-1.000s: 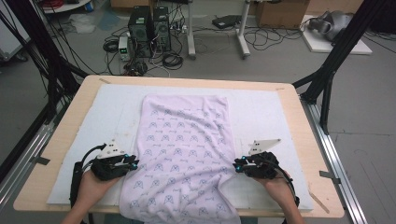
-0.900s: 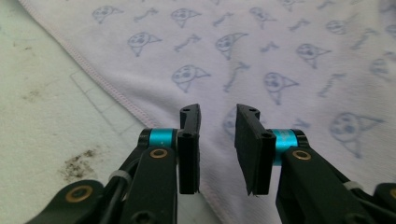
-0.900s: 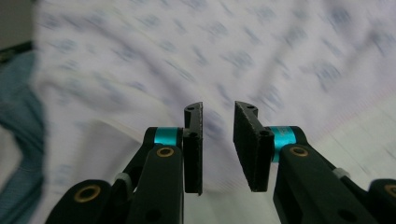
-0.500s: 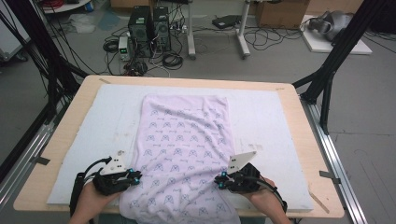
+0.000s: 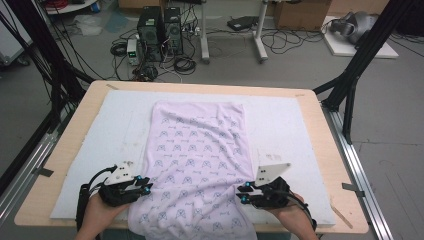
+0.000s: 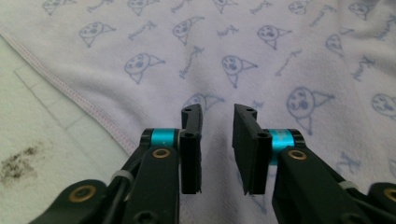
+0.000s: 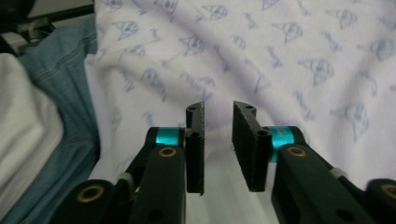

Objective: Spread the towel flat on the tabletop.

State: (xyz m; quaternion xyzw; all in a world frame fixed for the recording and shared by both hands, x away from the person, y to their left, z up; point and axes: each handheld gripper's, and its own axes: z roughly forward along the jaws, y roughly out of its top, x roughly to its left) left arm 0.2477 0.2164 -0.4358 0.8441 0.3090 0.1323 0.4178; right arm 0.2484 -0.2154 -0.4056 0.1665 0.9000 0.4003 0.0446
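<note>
L tool sits at the near L edge of the towel, jaws spread w/ a gap, nothing pinched. R tool at the near R edge, jaws also spread, a fold of cloth betw. them but not squeezed. Towel lies flat lengthwise down the middle of the white mat on the bench, near end hanging over the front edge. Computer towers on the floor beyond.
</note>
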